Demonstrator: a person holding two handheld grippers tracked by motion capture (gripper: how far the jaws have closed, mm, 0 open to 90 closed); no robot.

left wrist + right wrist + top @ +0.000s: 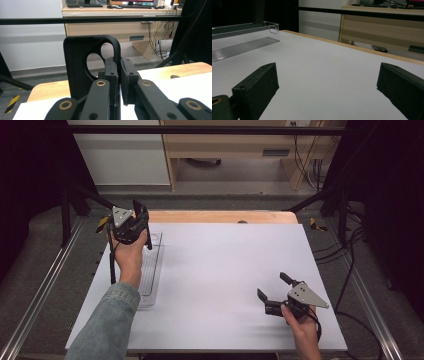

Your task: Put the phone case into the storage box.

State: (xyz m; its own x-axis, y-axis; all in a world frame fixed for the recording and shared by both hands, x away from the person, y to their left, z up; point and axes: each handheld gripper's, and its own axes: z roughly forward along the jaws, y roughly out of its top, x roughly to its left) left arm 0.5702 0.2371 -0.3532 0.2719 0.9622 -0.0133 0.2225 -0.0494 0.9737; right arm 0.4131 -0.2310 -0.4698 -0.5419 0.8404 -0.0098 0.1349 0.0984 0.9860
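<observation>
We find the left gripper point(119, 82) clamped on a black phone case point(82, 67) above the clear tray point(151, 270) along the table's left edge; right gripper point(272, 287) gapes apart, empty.

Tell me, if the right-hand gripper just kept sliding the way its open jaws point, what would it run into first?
Probably the clear tray at the table's left side. The right gripper points left across bare white table, jaws open and empty, with nothing between. Depth is hard to judge, so it might pass the tray's far end.

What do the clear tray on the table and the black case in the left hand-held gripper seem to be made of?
The long clear ribbed tray looks like glossy transparent plastic, since the table shows through it. The black phone-style case with a round cutout looks like matte moulded plastic or rubber; which one is unclear.
</observation>
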